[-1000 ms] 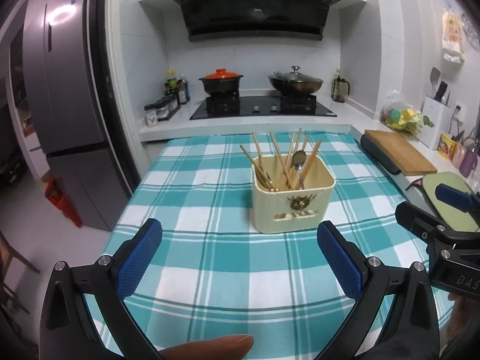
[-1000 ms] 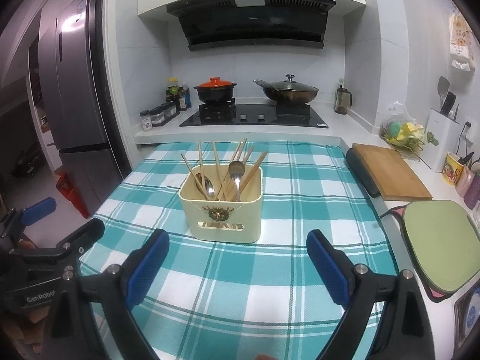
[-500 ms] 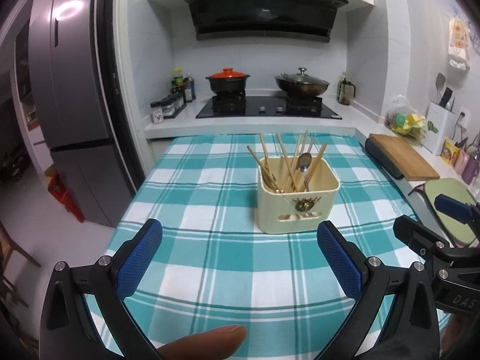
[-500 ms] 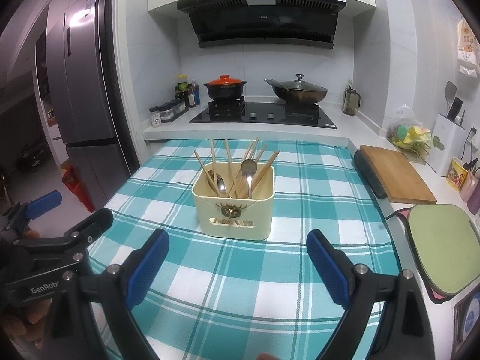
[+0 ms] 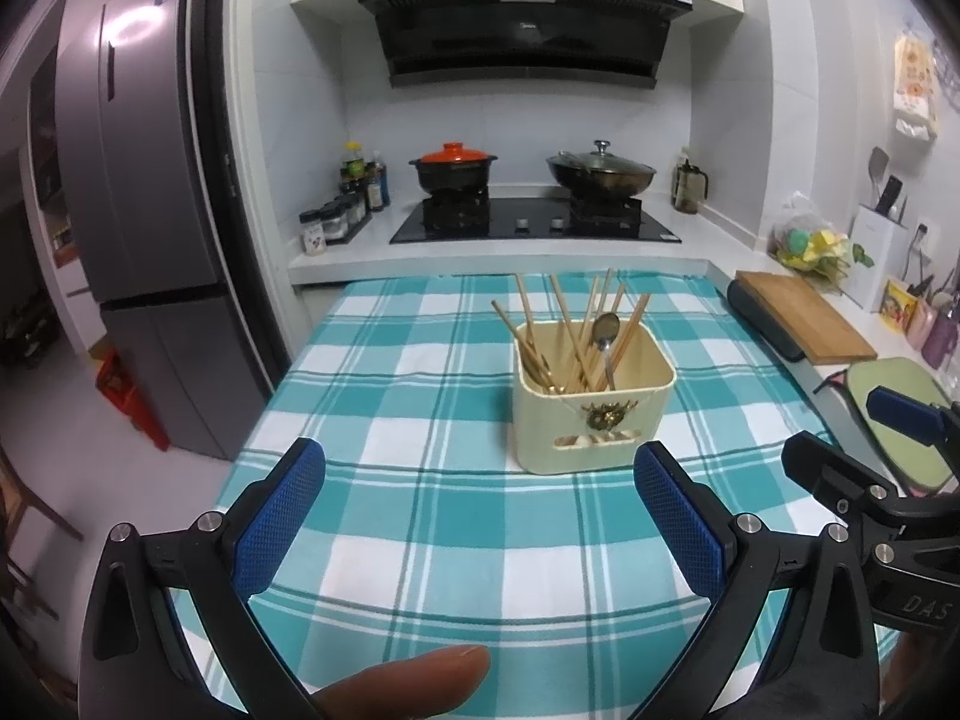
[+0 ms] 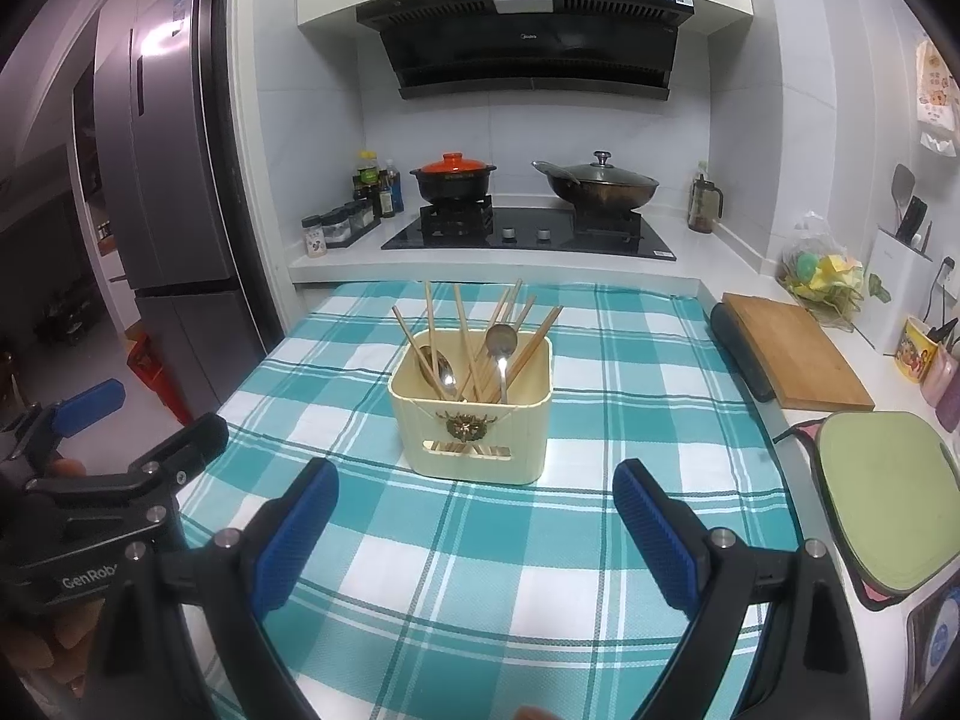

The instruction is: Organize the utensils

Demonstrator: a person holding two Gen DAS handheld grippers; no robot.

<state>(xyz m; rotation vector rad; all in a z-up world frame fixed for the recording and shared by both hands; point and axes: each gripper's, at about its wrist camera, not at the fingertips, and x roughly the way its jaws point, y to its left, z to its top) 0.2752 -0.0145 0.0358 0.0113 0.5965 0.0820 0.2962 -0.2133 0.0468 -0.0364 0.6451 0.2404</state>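
Observation:
A cream utensil holder (image 5: 591, 414) (image 6: 474, 414) stands upright on the teal checked tablecloth (image 5: 432, 414) (image 6: 630, 396). Several wooden chopsticks (image 5: 567, 324) (image 6: 462, 324) and metal spoons (image 5: 605, 333) (image 6: 501, 345) stand in it. My left gripper (image 5: 480, 516) is open and empty, held above the cloth short of the holder. My right gripper (image 6: 477, 528) is open and empty, also short of the holder. Each gripper shows at the edge of the other's view: the right one (image 5: 864, 480), the left one (image 6: 108, 468).
A wooden cutting board (image 6: 792, 354) and a green mat (image 6: 882, 510) lie on the counter to the right. A stove with an orange-lidded pot (image 5: 453, 171) and a wok (image 5: 600, 174) is behind the table. A refrigerator (image 5: 138, 210) stands left.
Both views have pulled back and tilted up a little; the holder sits slightly farther from both grippers. Both grippers stay open and empty.

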